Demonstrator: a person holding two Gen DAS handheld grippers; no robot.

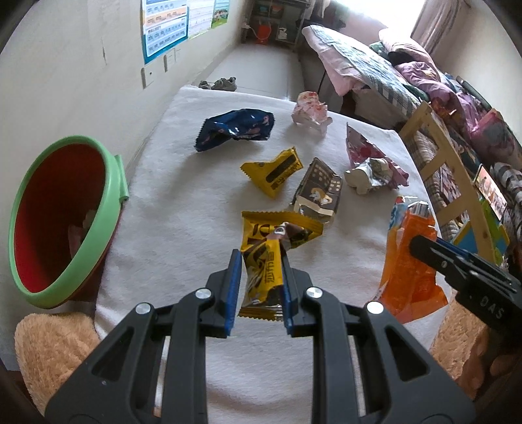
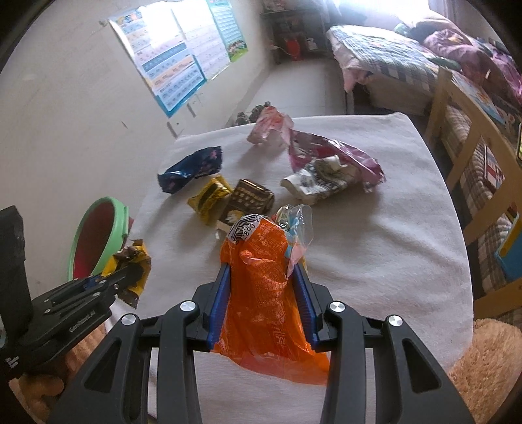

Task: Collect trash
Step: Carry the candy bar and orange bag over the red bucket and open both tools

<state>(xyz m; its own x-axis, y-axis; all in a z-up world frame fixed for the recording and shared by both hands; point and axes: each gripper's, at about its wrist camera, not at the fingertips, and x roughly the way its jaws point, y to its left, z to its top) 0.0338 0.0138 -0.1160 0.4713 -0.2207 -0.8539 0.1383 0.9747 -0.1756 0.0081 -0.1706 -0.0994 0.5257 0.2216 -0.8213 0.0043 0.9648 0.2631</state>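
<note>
My left gripper (image 1: 259,257) is shut on a yellow and brown snack wrapper (image 1: 264,270), held just above the white towel-covered table (image 1: 182,208). My right gripper (image 2: 262,270) is shut on an orange plastic bag (image 2: 261,293); the bag also shows in the left wrist view (image 1: 404,274). A red bin with a green rim (image 1: 55,215) stands at the table's left edge; it also shows in the right wrist view (image 2: 98,238). Loose on the table lie a blue wrapper (image 1: 235,128), a small yellow wrapper (image 1: 274,171), a brown box (image 1: 318,192), a pink wrapper (image 1: 310,111) and a pink foil bag (image 1: 372,159).
A wooden chair (image 1: 437,169) and a cluttered bed (image 1: 391,65) stand to the right of the table. A wall with posters (image 1: 163,29) runs along the left. A tan plush surface (image 1: 49,349) lies below the table's near edge. Shoes (image 1: 218,84) sit on the floor beyond.
</note>
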